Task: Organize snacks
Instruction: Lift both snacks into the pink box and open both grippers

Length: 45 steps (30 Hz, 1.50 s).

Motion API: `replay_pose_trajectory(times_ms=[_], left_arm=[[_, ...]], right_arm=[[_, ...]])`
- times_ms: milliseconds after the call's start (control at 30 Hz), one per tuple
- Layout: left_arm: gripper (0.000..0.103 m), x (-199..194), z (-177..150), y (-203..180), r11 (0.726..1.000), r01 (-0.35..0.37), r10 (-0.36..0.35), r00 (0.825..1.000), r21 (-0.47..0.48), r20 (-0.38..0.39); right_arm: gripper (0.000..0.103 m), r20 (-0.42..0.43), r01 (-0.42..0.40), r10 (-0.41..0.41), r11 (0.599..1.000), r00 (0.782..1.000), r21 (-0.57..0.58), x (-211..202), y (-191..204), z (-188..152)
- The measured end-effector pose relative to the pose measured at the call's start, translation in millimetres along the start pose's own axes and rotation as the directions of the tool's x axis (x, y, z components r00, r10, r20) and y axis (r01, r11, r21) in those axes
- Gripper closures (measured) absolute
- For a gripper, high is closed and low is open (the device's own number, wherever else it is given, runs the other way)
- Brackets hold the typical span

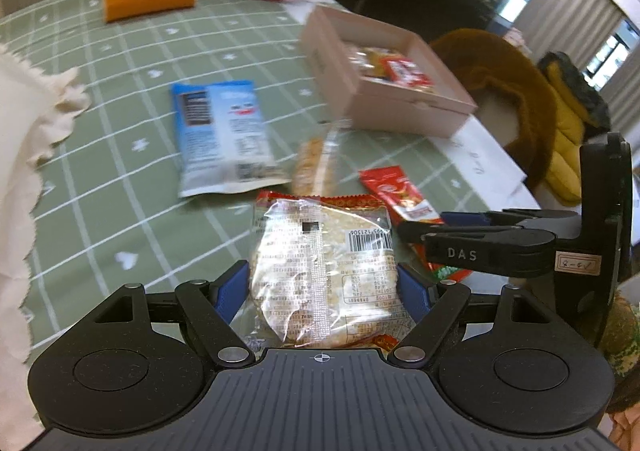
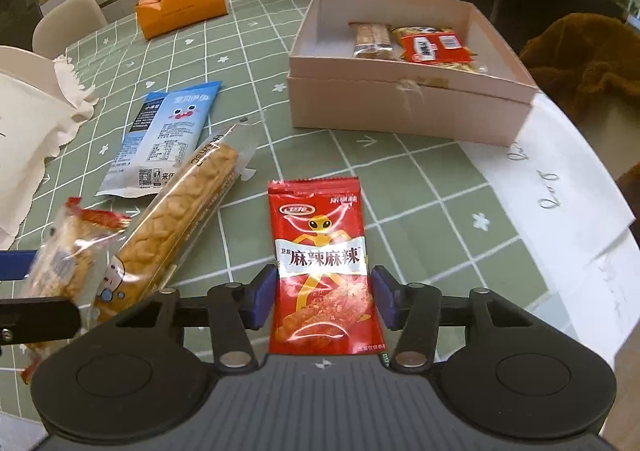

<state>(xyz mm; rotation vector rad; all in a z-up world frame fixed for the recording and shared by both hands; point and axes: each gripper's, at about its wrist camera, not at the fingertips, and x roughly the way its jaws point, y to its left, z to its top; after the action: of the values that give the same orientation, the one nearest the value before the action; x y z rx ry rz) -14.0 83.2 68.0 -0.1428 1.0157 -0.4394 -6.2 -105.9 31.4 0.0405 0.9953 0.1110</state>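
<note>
Between left claw (image 1: pixel 324 287) pads, clear cracker packet (image 1: pixel 324 271); right claw (image 2: pixel 324 301) wide around red sachet (image 2: pixel 322 267).

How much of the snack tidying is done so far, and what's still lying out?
Partly done. The pink box already holds a couple of snacks. In hand: the left gripper has its fingers closed on a clear-wrapped rice cracker, while the right gripper straddles the red spicy packet, fingers either side, seemingly not yet pinching. Still on the table: the blue packet and the long biscuit bar.

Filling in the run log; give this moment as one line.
left gripper: shut on cracker pack | right gripper: open around red packet | box: two snacks
</note>
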Motion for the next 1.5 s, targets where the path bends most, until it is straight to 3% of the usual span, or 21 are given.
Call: replay_pose_trajectory(times_ms=[333, 667, 800, 967, 1067, 1200, 1333, 1400, 1500], left_arm=[[0.02, 14.5, 10.3, -43.8, 0.994, 0.062, -0.059, 0.998, 0.094, -0.026], [0.02, 30.0, 43.0, -71.6, 0.987, 0.077, -0.075, 0.997, 0.143, -0.02], [0.02, 22.5, 87.5, -72.8, 0.989, 0.097, -0.105, 0.992, 0.112, 0.066], [0.02, 29.4, 168.0, -81.2, 0.992, 0.045, -0.069, 0.977, 0.122, 0.2], [0.019, 75.4, 216.1, -79.5, 0.992, 0.115, -0.122, 0.98, 0.053, 0.158], [0.02, 147.2, 240.9, -69.0, 0.997, 0.08, -0.079, 0.994, -0.013, 0.08], [0.023, 131.7, 240.2, -55.0, 0.982, 0.175, -0.158, 0.968, -0.07, 0.195], [0.023, 120.7, 239.2, -43.7, 0.972, 0.215, -0.193, 0.96, -0.094, 0.203], [0.023, 100.0, 228.6, -23.2, 0.969, 0.205, -0.17, 0.958, -0.139, 0.23]], right_arm=[[0.054, 0.06, 0.017, -0.02, 0.998, 0.998, 0.053, -43.8, -34.5, -6.5], [0.054, 0.184, -0.002, -0.016, 0.995, 0.983, 0.096, -90.9, -71.5, 19.6], [0.054, 0.256, -0.019, -0.007, 0.995, 0.967, 0.097, -113.5, -86.3, 49.7], [0.054, 0.357, -0.002, -0.02, 0.998, 0.934, 0.061, -138.6, -104.9, 103.6], [0.054, 0.375, 0.017, -0.043, 0.997, 0.926, 0.072, -136.2, -117.4, 128.9], [0.054, 0.357, 0.019, -0.048, 0.996, 0.933, 0.084, -117.7, -131.0, 150.0], [0.054, 0.327, 0.021, -0.047, 0.996, 0.944, 0.082, -98.0, -142.1, 160.8], [0.054, 0.312, 0.008, -0.035, 0.996, 0.949, 0.085, -85.8, -143.6, 169.8], [0.054, 0.297, -0.038, 0.007, 0.995, 0.955, 0.097, -60.8, -140.2, 192.1]])
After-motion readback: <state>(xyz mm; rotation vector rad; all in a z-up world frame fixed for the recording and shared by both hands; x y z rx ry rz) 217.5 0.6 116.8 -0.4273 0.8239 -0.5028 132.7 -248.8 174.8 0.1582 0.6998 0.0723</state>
